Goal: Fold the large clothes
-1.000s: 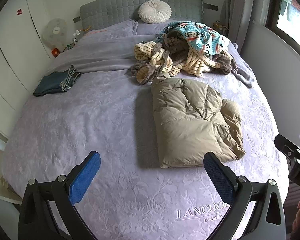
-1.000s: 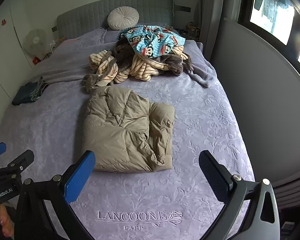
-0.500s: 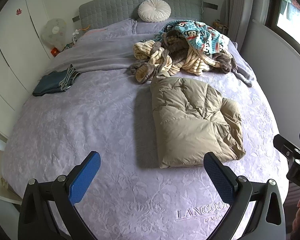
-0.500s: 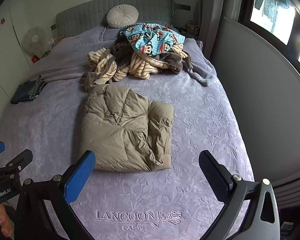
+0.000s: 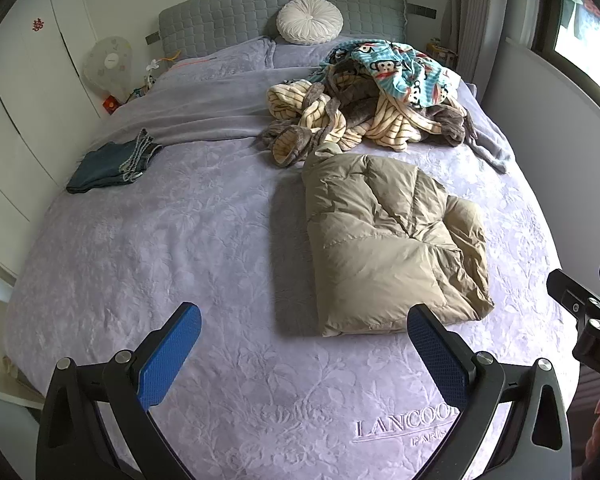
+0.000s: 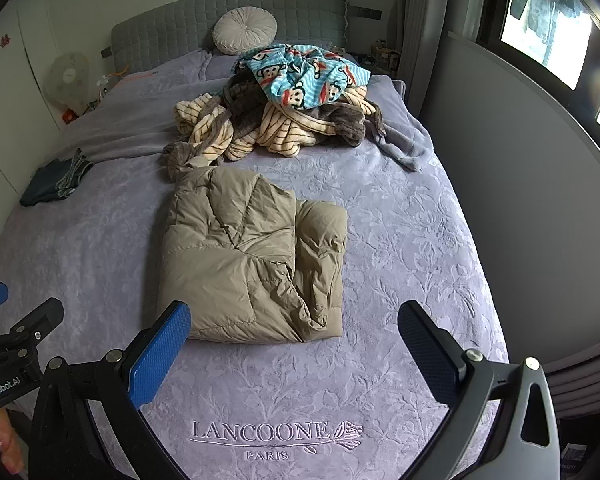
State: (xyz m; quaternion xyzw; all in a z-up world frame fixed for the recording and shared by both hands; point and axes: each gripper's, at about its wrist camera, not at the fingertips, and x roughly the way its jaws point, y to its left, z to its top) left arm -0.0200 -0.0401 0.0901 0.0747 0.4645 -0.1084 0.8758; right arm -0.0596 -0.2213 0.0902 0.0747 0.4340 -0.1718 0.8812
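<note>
A beige puffer jacket (image 5: 388,240) (image 6: 252,256) lies folded into a thick rectangle on the lilac bedspread (image 5: 160,240) (image 6: 400,240). Behind it sits a heap of unfolded clothes (image 5: 372,96) (image 6: 284,112): striped cream fleece, grey plush and a turquoise monkey-print piece. My left gripper (image 5: 304,334) hangs open over the foot of the bed, left of and nearer than the jacket, holding nothing. My right gripper (image 6: 294,332) is open too, its fingers either side of the jacket's near edge, above it and apart from it.
Folded dark jeans (image 5: 112,162) (image 6: 54,182) rest near the left bed edge. A round cream cushion (image 5: 310,20) leans on the grey headboard (image 6: 228,12). A white fan (image 5: 108,62) stands left of the bed. A grey wall (image 6: 520,200) runs along the right side.
Both views have drifted slightly; the jacket and the pile sit a little higher in frame. Nothing on the bed has moved. Both grippers stay open.
</note>
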